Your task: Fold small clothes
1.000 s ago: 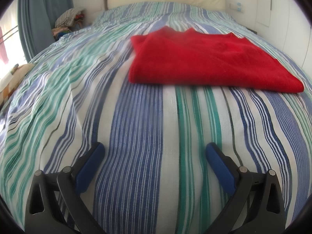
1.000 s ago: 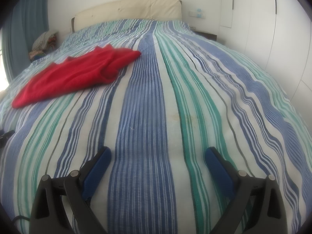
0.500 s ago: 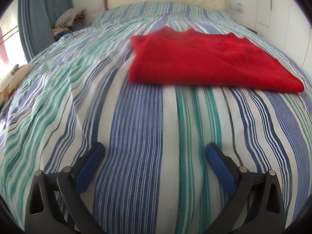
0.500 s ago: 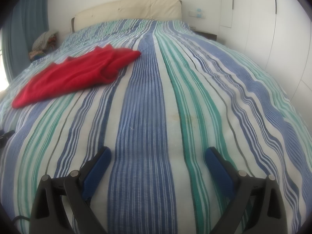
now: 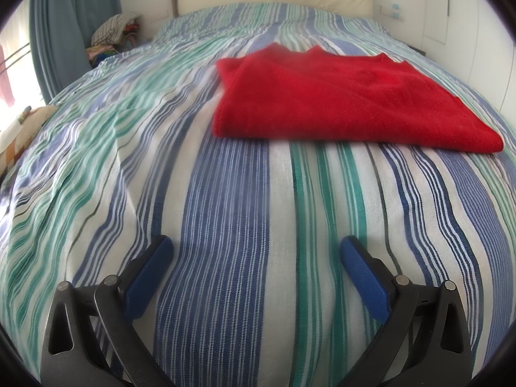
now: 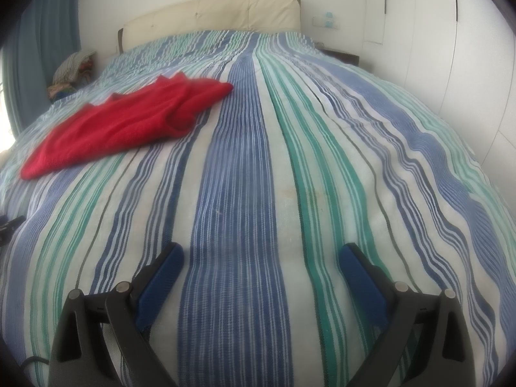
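striped bedspread (image 5: 225, 193) over the bed, cream headboard (image 6: 209, 16) behind. i see the folded red garment (image 5: 338, 103) lying flat mid-bed, ahead of my left gripper (image 5: 256, 251), well apart. right gripper (image 6: 261, 258) over bare stripes. both spread wide, holding nothing.

Striped bed (image 5: 225, 225), cream headboard (image 6: 213, 16)

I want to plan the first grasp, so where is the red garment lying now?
The red garment lies flat on the striped bedspread, ahead and slightly right in the left wrist view, upper left in the right wrist view, beyond both open grippers and touching neither.
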A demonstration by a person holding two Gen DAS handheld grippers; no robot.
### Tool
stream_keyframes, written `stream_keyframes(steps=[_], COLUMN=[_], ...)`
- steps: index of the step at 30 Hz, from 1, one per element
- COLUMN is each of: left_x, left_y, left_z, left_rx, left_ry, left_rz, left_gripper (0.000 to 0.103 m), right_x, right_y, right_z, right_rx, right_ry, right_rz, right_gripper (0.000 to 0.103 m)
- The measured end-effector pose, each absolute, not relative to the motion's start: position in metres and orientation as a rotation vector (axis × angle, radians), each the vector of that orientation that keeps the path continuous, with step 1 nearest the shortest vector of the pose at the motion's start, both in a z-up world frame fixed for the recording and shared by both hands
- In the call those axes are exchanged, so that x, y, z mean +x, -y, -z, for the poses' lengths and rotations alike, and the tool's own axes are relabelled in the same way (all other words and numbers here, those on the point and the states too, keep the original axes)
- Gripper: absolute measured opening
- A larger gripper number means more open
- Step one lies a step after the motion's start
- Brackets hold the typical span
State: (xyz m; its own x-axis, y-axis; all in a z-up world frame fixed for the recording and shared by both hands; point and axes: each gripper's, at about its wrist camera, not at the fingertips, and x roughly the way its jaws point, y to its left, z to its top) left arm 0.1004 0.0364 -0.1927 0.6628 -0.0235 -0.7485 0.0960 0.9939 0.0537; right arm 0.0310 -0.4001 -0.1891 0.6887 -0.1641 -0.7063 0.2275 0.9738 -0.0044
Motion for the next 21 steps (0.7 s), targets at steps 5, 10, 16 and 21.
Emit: stream_keyframes(steps=[5,10,16,21], left_x=[0.100,0.098,0.074,0.067], left_y=[-0.036,-0.039,0.001,0.036], left_z=[0.192,0.191,0.151,0.147], left_rx=[0.095,0.088,0.164,0.224], left_ry=[-0.850,-0.856,-0.808,-0.826], left_rz=[0.065,0.077,0.276,0.362], left_gripper=[0.102,0.102,0.101,0.101], right_x=[0.029,0.032,0.094,0.204], right_y=[0.401,0.405,0.412,0.446], right_z=[0.184,0.165,0.136,0.146], right_rx=[0.102,0.198,0.303,0.508], right_ry=[-0.817,-0.848,-0.879,-1.003], right_rz=[0.204,0.113,-0.148,-0.242], right_gripper=[0.097,0.096,0.095,0.090])
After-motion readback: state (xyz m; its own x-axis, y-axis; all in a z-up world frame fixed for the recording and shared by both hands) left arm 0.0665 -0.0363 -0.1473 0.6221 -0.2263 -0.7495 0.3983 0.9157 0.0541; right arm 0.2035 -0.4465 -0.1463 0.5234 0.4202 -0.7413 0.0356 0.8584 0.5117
